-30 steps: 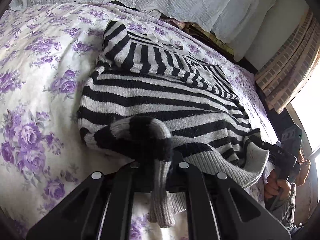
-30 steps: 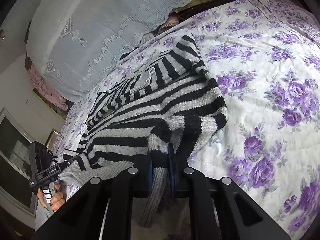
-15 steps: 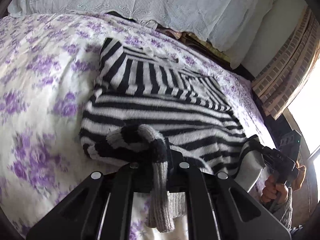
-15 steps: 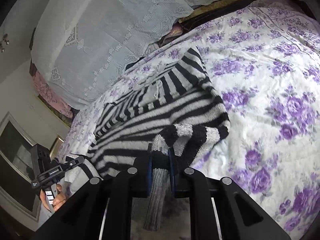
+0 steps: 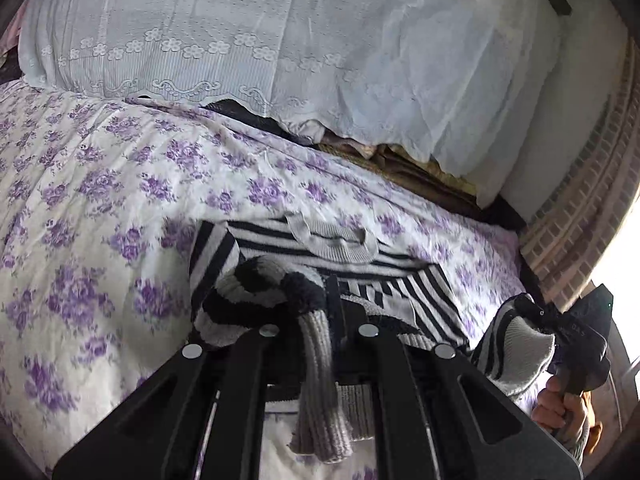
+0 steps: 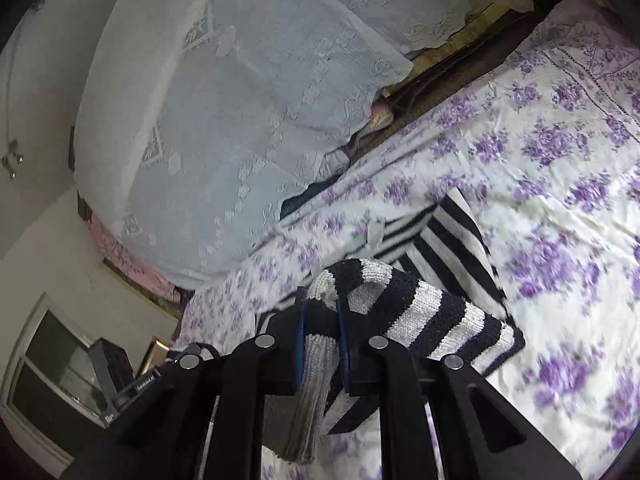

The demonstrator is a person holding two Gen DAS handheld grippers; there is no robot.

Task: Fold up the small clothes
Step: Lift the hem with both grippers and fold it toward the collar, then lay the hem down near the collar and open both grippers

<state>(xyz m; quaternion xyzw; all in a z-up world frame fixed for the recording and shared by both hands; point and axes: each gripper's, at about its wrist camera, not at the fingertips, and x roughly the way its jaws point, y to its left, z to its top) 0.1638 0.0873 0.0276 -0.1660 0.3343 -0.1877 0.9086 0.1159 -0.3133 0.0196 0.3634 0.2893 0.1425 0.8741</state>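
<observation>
A black and grey striped sweater [image 5: 352, 252] lies on the flowered bed, its neck toward the pillows. My left gripper [image 5: 316, 320] is shut on one bottom corner of the sweater, its grey ribbed hem hanging between the fingers. My right gripper [image 6: 322, 320] is shut on the other bottom corner of the sweater [image 6: 404, 304], lifted over the upper part. In the left wrist view the right gripper [image 5: 560, 332] shows at the right with cloth in it. The sweater's lower half is raised and carried toward the neck.
The bedspread [image 5: 100, 208] is white with purple flowers. Large pillows under a pale lace cover [image 5: 280, 48] stand at the head of the bed. A brick wall [image 5: 580, 216] is at the right. A dark cabinet [image 6: 60, 384] stands beside the bed.
Both grippers have lifted the hem and carried it forward toward the neck. The lower part of the sweater has come off the bed and now covers much of the body.
</observation>
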